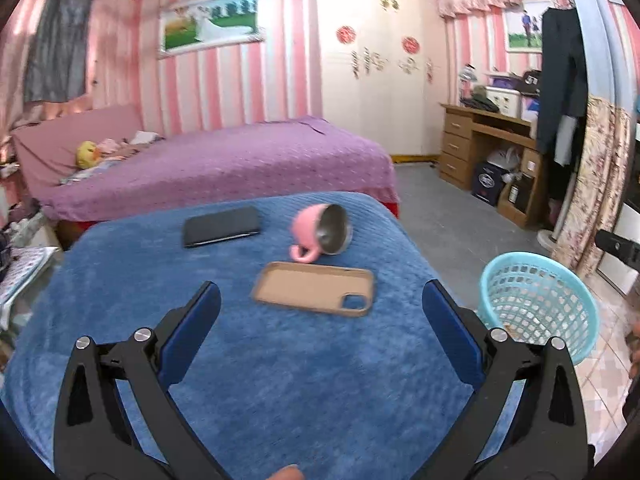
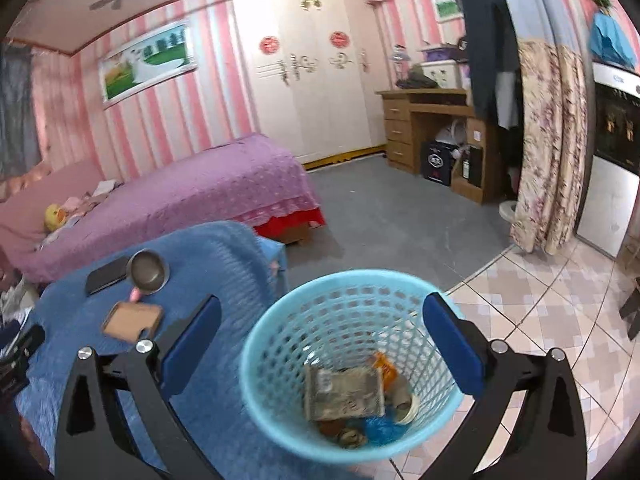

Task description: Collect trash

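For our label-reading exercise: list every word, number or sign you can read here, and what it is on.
None reads clearly.
Wardrobe red round emblems: too blurred.
Dark cap on the desk: white marks, perhaps "5T", uncertain.
Dark box under the desk: logo illegible.
Wrapper in the basket: print blurred.

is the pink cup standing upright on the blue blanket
No, the pink cup lies tipped on its side on the blue blanket, with its metal-lined mouth facing the camera.

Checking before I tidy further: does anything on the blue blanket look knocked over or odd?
Yes: the pink mug lies tipped on its side between the dark phone and the tan phone case, its metal inside facing the camera. No spill shows.
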